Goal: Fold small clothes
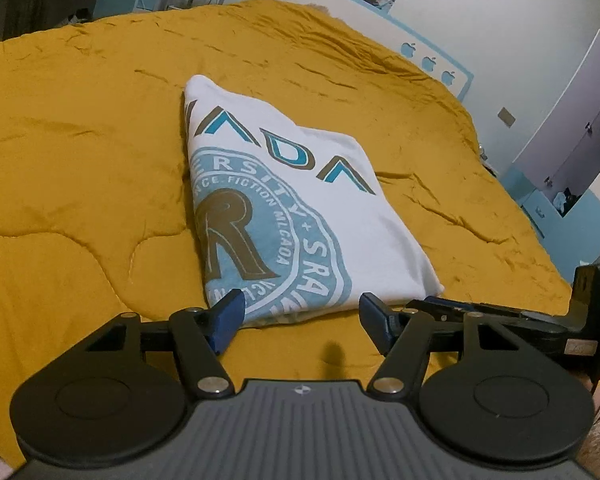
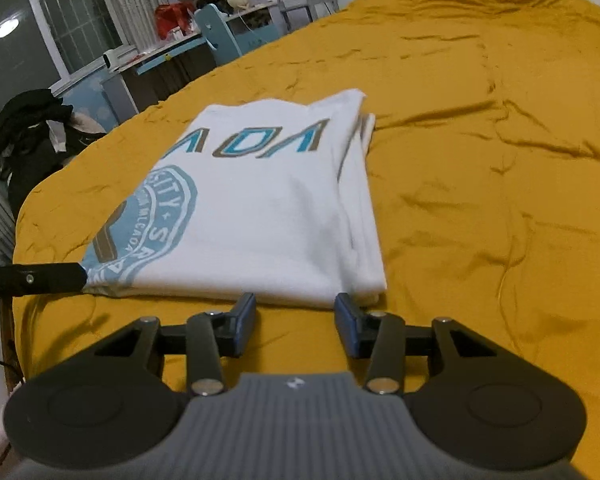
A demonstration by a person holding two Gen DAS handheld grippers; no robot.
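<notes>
White printed T-shirt (image 1: 292, 208), folded into a long rectangle, lies on the mustard quilt (image 1: 80, 140) with its long axis running away from both grippers and its near short hem just ahead of the fingertips. Left gripper (image 1: 300, 320) faces the hem's printed corner, right gripper (image 2: 296, 322) the layered-edge corner; both about equally near. Jaws of both stand apart, nothing between them.

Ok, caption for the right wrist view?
Open right hand-held gripper at near edge of folded white T-shirt on mustard bedspread.

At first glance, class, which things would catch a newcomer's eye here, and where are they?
A folded white T-shirt with a teal seal print lies mid-bed on a mustard quilt. Both open grippers, left gripper and right gripper, sit at its near edge, gripping nothing.
</notes>
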